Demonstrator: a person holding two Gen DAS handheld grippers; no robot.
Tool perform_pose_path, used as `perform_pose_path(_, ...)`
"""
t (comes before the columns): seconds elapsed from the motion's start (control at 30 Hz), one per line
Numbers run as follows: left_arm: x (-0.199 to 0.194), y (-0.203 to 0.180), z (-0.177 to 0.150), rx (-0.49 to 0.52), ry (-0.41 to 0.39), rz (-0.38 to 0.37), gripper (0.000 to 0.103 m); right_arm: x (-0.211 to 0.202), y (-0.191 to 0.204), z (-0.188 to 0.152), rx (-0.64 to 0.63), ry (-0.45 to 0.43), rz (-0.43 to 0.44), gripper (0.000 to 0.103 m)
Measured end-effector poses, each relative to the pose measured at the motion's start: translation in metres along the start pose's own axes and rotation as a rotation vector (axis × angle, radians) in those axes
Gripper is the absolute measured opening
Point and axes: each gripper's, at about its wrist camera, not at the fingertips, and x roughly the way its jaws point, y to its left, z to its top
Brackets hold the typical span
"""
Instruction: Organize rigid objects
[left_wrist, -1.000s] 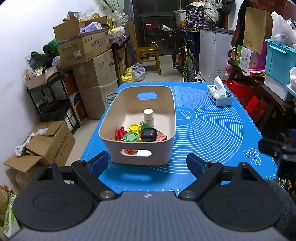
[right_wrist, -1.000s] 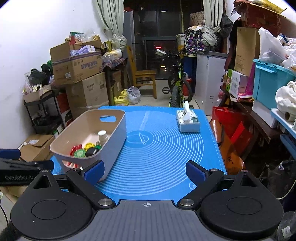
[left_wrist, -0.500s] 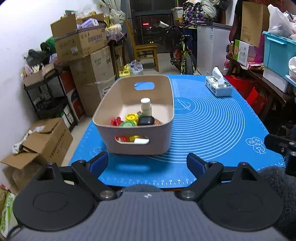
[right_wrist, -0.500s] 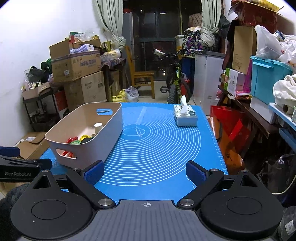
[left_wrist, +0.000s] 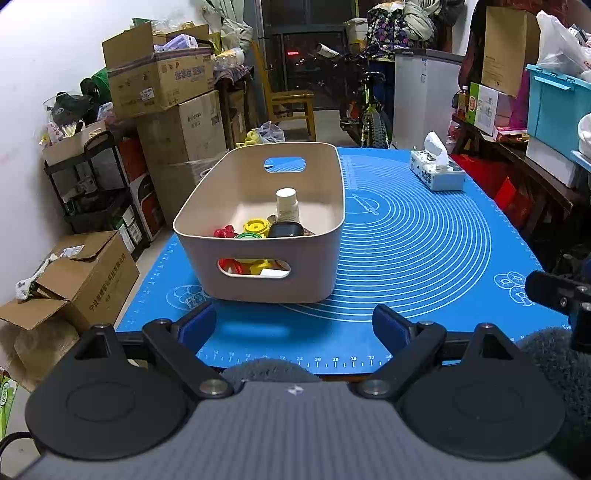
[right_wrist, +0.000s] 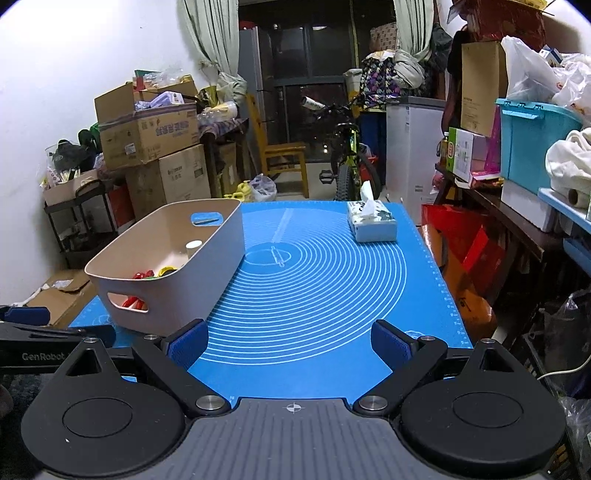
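Observation:
A beige bin (left_wrist: 266, 269) (right_wrist: 221, 236) with handle slots stands on the left half of a blue mat (left_wrist: 424, 258) (right_wrist: 314, 295). Inside it are a small white bottle (left_wrist: 286, 205) (right_wrist: 193, 248), a yellow piece (left_wrist: 257, 227), a red piece (left_wrist: 223, 233) and a black case (left_wrist: 285, 230). My left gripper (left_wrist: 294, 326) hangs open just before the bin's near wall, nothing between its fingers. My right gripper (right_wrist: 291, 343) is open over the mat's near edge, right of the bin, also holding nothing. Part of the left gripper (right_wrist: 44, 349) shows at the right wrist view's left edge.
A tissue box (left_wrist: 437, 173) (right_wrist: 371, 221) sits at the mat's far right. Stacked cardboard boxes (left_wrist: 166, 96) and a black shelf (left_wrist: 92, 184) line the left wall. A bicycle (right_wrist: 349, 162) and wooden chair (right_wrist: 284, 158) stand beyond the table; red bags and blue tubs (right_wrist: 532, 147) crowd the right.
Both grippers have sunk toward the table's near edge, so the bin and mat now appear higher and flatter in both views. Jaws stay as wide as before.

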Motion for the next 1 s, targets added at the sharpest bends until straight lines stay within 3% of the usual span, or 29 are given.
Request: perform_pose_path(1.0,0.0055,-0.0009,-0.0019,-0.007,0.01,-0.022,0.091,0.0066,0.0016,-0.0043,-0.003,0.006,-0.002,0.095)
